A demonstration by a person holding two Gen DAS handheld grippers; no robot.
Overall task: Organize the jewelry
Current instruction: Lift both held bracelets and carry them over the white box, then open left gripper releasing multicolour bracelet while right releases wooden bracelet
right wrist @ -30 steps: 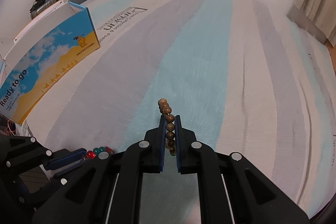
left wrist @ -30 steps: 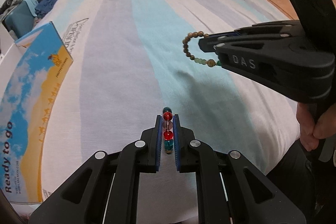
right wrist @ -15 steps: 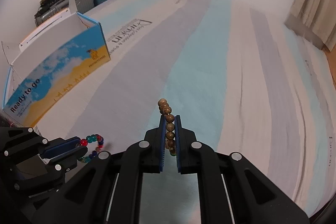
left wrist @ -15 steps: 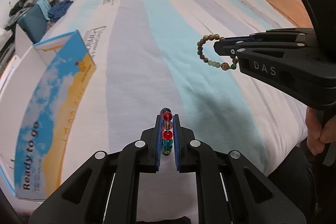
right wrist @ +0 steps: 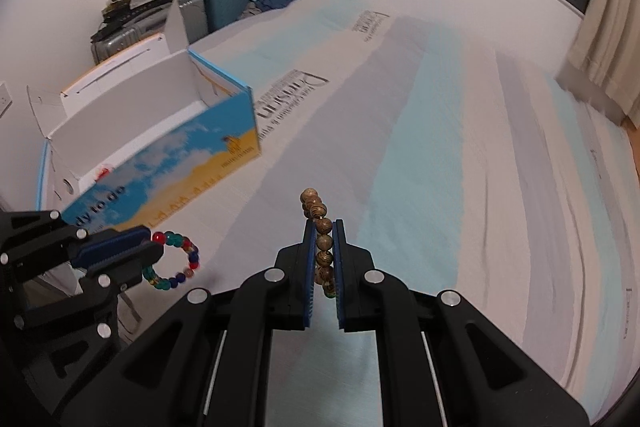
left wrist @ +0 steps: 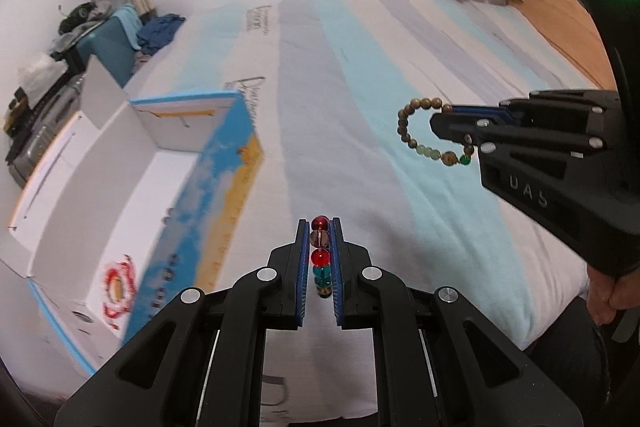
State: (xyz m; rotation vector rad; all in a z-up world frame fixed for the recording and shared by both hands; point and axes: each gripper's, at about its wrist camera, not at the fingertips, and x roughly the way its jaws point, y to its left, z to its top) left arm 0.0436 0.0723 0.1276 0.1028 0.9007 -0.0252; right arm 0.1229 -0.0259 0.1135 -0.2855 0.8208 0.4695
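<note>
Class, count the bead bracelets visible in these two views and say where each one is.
3. A colourful bracelet in the left gripper, a brown bracelet in the right gripper, a red one in the box. More may be hidden there.

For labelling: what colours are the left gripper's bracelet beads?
Red, teal, blue and amber bracelet; clearest in the right wrist view.

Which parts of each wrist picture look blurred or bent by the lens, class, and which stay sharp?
Left wrist view: the open box is smeared by motion, its print unreadable; the colourful bracelet in the left gripper stays sharp. Right wrist view: the curtain is smeared; the wooden bracelet in the right gripper is crisp. Both fisheyes bow the bedsheet stripes.
</note>
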